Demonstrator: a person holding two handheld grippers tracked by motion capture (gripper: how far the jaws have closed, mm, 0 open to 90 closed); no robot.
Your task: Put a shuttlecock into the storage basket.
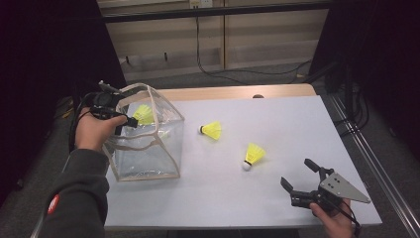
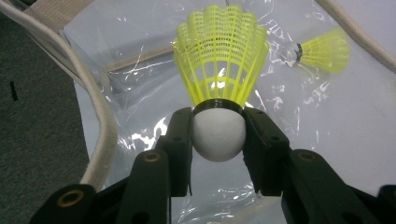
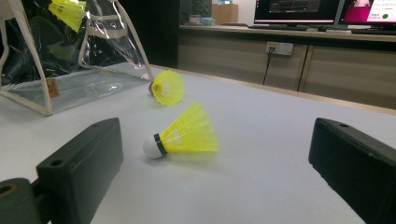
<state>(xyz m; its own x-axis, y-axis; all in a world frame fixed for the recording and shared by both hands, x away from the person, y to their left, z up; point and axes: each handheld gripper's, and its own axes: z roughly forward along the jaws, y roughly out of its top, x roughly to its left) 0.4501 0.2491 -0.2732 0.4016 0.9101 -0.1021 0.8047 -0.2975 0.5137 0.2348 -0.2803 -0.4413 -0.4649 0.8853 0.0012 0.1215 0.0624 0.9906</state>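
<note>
Shuttlecock (image 2: 219, 79) under work: bright yellow plastic mesh skirt, narrow black band at its base, rounded white cork. Left gripper (image 2: 218, 135) was clamped on the cork, one black jaw pressing each side, skirt flaring away from the jaws. In the high view the same shuttlecock (image 1: 143, 114) sat at the open top of the clear bag (image 1: 148, 153), held over the bag's mouth by the left gripper (image 1: 130, 120); whether it touched the plastic could not be told.

Bag noted as transparent film with beige fabric edging (image 2: 100, 135), standing on the left part of the pale grey table (image 1: 277, 198). Its rim and crinkled film lay close around the held shuttlecock on both sides in the left gripper view.

Two further yellow shuttlecocks lay on their sides on the table. The middle one (image 1: 212, 130) rested just right of the bag, cork toward the bag; through the film it also appeared in the left gripper view (image 2: 324, 50). The nearer one (image 1: 253, 156) lay between it and the right gripper (image 1: 301, 174), cork toward the person's side.

Right gripper was held low over the table's near right corner, jaws spread wide with nothing between the pads. In its own view the nearer shuttlecock (image 3: 184, 133) lay ahead, apart from both jaws, with the middle one (image 3: 167, 87) and bag (image 3: 70, 70) beyond
</note>
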